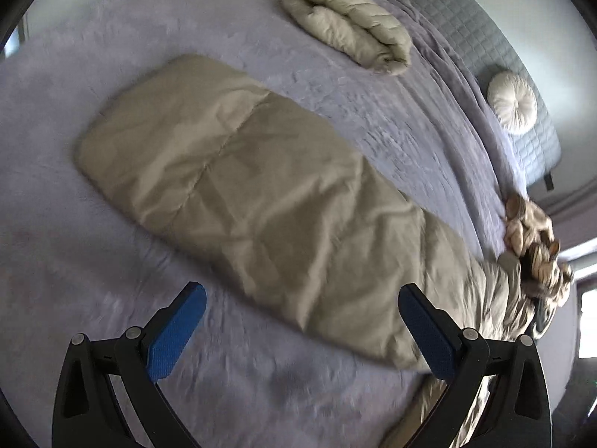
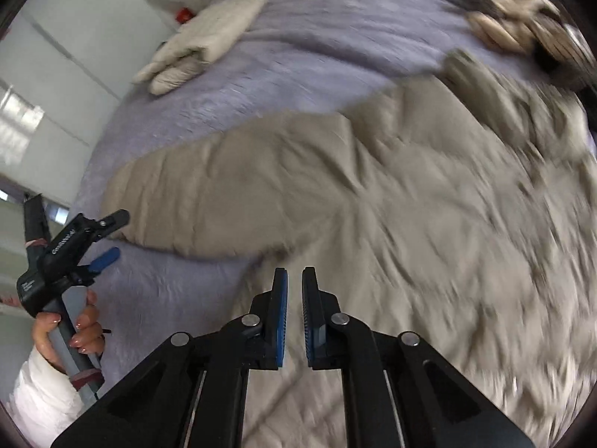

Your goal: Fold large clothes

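Now, step: we judge the next fold is being set up
Coat (image 1: 231,186): lies flat along the purple bedspread (image 1: 56,261)
Left gripper (image 1: 302,310): released, empty
Right gripper (image 2: 294,280): nearly clenched, nothing visibly between
Advice: we should pinch the hem corners evenly

Soft even daylight, no harsh shadows; heavy fisheye curvature with black vignette corners; motion blur smears the quilted beige padded coat (image 2: 429,201), worst right side.

You are working in a home bedroom. A lilac bedspread (image 1: 335,104) covers the bed, with a grey quilted headboard (image 1: 522,86) and a round cushion (image 1: 513,101).
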`<state>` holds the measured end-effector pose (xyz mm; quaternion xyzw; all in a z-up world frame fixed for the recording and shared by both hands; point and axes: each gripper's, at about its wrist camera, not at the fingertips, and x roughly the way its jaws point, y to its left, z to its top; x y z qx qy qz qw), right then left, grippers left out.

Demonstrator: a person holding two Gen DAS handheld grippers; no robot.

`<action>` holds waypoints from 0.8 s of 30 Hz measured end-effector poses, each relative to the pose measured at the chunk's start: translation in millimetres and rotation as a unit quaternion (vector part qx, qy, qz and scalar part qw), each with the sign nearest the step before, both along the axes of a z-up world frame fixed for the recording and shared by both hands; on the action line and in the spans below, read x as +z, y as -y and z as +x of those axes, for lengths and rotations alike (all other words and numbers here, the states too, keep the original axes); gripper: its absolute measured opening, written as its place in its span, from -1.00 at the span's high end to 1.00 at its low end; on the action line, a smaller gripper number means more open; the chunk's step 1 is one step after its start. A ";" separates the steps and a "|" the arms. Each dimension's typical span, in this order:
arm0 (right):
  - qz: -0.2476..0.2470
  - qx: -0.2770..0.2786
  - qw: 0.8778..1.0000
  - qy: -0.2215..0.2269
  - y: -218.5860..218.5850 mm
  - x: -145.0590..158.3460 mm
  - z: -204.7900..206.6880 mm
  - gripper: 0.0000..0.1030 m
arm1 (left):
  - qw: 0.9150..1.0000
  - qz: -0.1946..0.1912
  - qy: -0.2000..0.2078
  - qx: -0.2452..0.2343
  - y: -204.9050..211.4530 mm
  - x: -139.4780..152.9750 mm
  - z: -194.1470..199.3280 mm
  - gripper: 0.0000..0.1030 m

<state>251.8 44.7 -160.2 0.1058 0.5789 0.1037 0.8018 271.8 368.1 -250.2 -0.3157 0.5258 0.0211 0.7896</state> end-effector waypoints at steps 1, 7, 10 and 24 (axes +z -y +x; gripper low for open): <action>0.005 0.004 1.000 0.001 -4.7 -5.5 8.7 0.83 | 1.000 -0.005 -0.005 0.007 -3.9 -8.8 7.5 -1.00; 0.021 0.000 1.000 -0.004 -17.0 -37.5 39.6 0.83 | 0.999 0.019 -0.013 0.049 -19.8 -23.5 25.9 0.33; 0.027 -0.003 0.999 -0.025 -25.2 -54.9 40.8 0.83 | 0.999 -0.011 0.009 0.030 -27.9 -19.2 37.0 0.87; 0.096 -0.048 0.993 -0.052 -2.6 -93.9 47.0 0.89 | 0.968 0.047 0.203 -0.140 82.5 127.3 46.2 0.87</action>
